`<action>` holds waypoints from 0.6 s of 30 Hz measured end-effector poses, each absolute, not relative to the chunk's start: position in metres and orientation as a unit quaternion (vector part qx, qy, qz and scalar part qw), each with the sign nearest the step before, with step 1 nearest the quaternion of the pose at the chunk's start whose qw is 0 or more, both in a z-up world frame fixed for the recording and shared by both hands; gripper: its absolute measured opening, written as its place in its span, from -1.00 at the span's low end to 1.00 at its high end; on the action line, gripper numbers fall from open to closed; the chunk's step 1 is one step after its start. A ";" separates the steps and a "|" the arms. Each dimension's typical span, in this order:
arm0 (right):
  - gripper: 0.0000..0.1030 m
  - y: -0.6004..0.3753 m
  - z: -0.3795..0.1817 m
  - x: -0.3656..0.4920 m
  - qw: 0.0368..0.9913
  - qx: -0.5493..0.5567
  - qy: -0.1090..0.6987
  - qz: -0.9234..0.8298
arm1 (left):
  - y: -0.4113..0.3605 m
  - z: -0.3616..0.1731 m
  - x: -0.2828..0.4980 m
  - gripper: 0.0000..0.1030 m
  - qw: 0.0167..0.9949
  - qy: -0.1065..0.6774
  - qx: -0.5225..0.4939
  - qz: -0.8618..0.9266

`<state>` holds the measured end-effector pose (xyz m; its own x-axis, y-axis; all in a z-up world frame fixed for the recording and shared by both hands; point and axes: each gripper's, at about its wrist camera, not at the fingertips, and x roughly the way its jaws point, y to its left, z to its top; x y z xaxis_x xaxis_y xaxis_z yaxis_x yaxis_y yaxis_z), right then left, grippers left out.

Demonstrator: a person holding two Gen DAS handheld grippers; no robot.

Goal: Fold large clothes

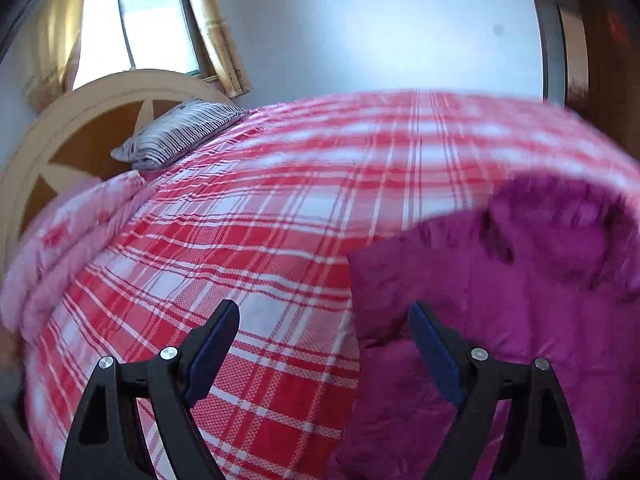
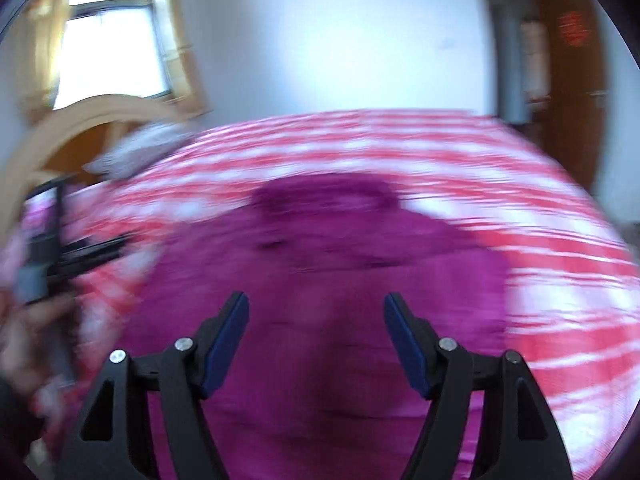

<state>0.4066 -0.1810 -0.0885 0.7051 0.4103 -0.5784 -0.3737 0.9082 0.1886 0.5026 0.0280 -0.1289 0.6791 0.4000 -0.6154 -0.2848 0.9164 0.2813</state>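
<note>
Two claws over a purple coat

Both claws hang apart, holding nothing: left claw (image 1: 323, 316), right claw (image 2: 317, 306). Below them the purple coat (image 2: 320, 280) lies on the checked bed (image 1: 240, 220). Beyond the coat, a striped pillow (image 1: 176, 136) leans by the headboard (image 1: 80, 120).

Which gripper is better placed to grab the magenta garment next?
Right, probably. The right gripper is open and faces the magenta garment squarely. The left gripper, also open, is mostly over the plaid bedspread, at the garment's left edge.
</note>
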 end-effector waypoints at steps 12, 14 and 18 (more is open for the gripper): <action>0.40 -0.135 -0.173 0.433 0.892 -0.048 0.388 0.227 | 0.094 -0.173 0.502 0.83 0.880 0.409 -0.009 0.240; 0.40 -0.137 -0.172 0.431 0.893 -0.048 0.386 0.226 | 0.093 -0.156 0.497 0.82 0.893 0.374 -0.022 0.248; 0.40 -0.140 -0.173 0.430 0.897 -0.040 0.378 0.227 | 0.075 -0.126 0.502 0.82 0.911 0.342 -0.049 0.225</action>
<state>0.4300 -0.1397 -0.1725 0.6112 0.3777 -0.6955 -0.4378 0.8934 0.1004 0.5018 0.0751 -0.1258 0.6651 0.3755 -0.6455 -0.4427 0.8943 0.0641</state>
